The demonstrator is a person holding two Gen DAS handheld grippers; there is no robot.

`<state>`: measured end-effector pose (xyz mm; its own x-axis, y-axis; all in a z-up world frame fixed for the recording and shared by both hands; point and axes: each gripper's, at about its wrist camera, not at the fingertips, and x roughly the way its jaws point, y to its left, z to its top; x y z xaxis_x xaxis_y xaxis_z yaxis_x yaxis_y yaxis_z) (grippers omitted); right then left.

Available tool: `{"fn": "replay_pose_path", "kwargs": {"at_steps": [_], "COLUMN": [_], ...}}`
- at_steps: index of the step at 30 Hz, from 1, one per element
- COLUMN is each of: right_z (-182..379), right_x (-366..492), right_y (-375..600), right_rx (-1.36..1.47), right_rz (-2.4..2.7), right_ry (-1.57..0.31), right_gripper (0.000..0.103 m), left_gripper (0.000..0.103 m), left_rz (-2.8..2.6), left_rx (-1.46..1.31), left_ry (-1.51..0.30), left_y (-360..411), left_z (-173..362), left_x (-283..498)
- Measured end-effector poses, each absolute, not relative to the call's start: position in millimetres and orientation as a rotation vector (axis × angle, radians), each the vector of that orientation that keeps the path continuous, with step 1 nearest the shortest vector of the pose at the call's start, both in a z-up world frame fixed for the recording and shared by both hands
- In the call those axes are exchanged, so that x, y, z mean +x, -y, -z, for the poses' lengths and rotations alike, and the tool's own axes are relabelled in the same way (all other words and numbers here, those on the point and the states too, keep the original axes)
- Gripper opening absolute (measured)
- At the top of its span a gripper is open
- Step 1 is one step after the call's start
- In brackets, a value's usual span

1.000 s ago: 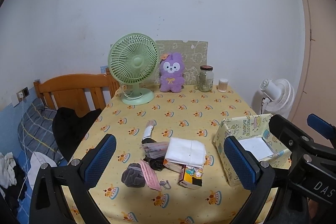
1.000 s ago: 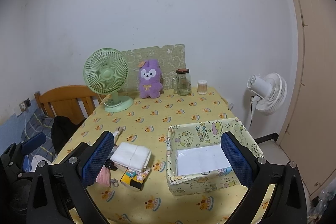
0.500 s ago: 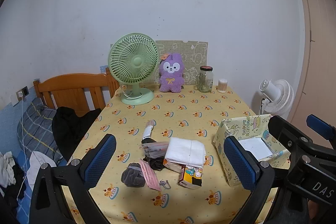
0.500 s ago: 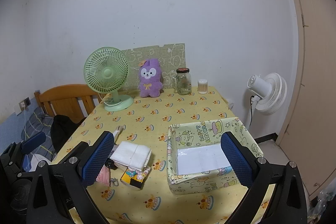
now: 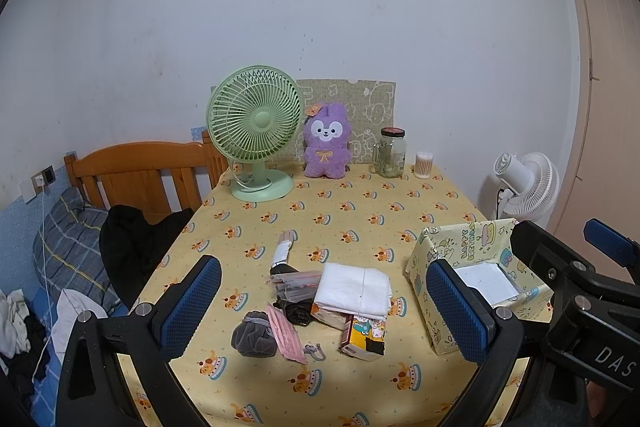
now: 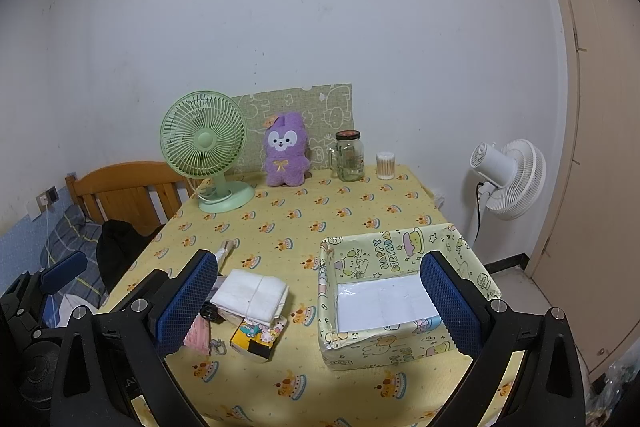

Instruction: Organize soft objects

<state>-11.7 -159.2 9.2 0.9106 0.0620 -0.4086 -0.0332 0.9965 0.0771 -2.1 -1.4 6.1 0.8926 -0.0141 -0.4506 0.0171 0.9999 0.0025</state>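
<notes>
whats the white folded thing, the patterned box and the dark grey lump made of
White folded stack: looks like soft woven cloth, matte, with layered edges and a seam line. Open patterned box: probably cardboard wrapped in glossy birthday gift paper, creased at the corners. Dark grey lump: seemingly plush or velvety fabric, bunched and gathered.

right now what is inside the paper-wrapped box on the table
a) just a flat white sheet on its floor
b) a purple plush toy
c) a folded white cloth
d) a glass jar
a: the box holds only a flat white sheet; the folded cloth lies outside it, on the table to its left.
</notes>
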Motion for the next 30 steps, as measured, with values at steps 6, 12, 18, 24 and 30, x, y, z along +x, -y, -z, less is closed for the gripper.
{"fn": "replay_pose_path", "kwargs": {"at_steps": [6,12,18,24,30], "right_z": [-9.3,-9.2,-9.2,-9.4,-7.8], "right_x": [-11.5,-11.7,-12.3,-12.8,-9.6], "right_y": [159.3,159.1,157.9,156.4,154.3], "right_rx": [0.069,0.069,0.070,0.067,0.074], "right_rz": [-0.049,-0.050,-0.052,-0.045,-0.053], "right_ry": [-0.424,-0.423,-0.423,-0.420,-0.421], "right_gripper": [0.102,0.102,0.102,0.102,0.102], "left_gripper": [0.103,0.103,0.103,0.103,0.099], "left_rz": [0.016,0.019,0.030,0.027,0.027], "left_rx": [0.007,0.006,-0.001,-0.001,-0.002], "left_ry": [-0.467,-0.466,-0.461,-0.461,-0.459], "left_y": [1.4,1.2,0.2,0.4,-0.2], "left_z": [-5.9,-5.8,-6.3,-4.9,-2.3], "left_x": [-2.2,-2.3,-3.1,-2.5,-2.2]}}
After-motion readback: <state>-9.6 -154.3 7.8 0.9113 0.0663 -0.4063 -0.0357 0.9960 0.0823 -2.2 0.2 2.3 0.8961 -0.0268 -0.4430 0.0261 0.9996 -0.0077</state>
